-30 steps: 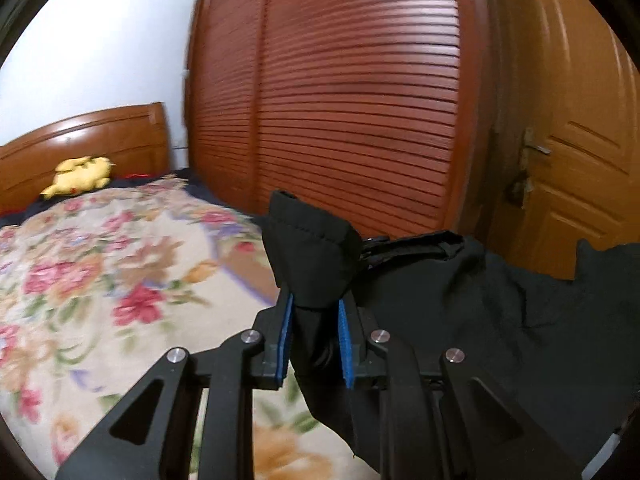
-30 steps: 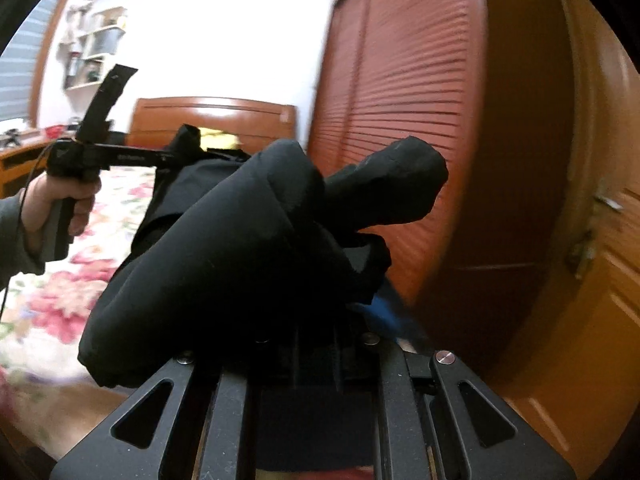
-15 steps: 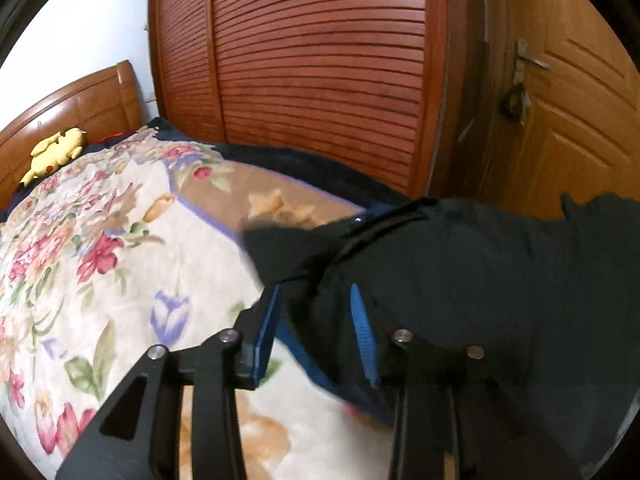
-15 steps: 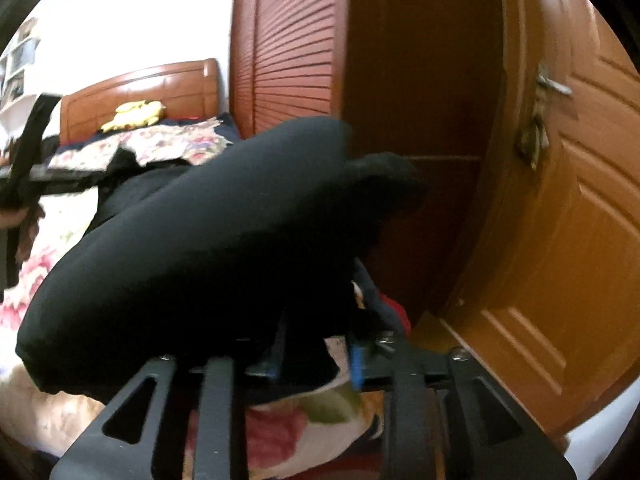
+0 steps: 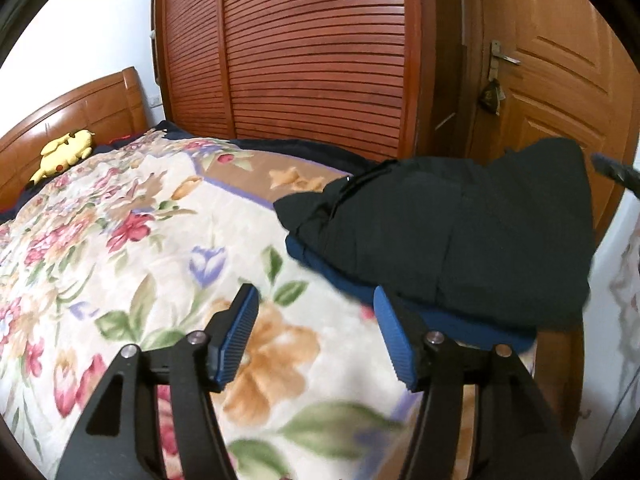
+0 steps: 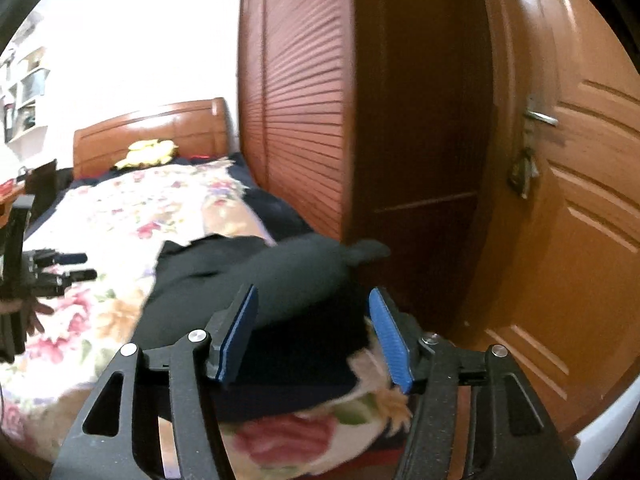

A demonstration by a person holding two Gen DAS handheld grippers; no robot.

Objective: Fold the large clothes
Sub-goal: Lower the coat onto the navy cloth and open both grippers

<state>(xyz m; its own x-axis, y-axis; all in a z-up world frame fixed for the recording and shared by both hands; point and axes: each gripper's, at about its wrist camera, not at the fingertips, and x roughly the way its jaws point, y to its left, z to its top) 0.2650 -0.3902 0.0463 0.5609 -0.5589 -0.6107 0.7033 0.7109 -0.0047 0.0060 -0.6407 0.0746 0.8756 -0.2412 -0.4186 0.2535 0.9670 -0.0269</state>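
Note:
A black garment [image 5: 452, 232] lies folded in a bundle on top of a dark blue garment [image 5: 460, 322] at the corner of the bed. My left gripper [image 5: 316, 312] is open and empty, just in front of and to the left of the bundle. In the right wrist view the black garment [image 6: 280, 280] lies on the bed in front of my right gripper [image 6: 312, 312], which is open and empty just short of it. The left gripper [image 6: 60, 268] shows at the left edge there.
The bed has a floral blanket [image 5: 140, 240] and a wooden headboard [image 5: 80, 108] with a yellow plush toy [image 5: 64, 152]. A louvred wooden wardrobe [image 5: 312, 52] stands along the bed. A wooden door [image 5: 560, 80] is right of it.
Both grippers held the black garment in the air a second ago. They lowered it onto the bed corner, opened and let it go, then drew back a little.

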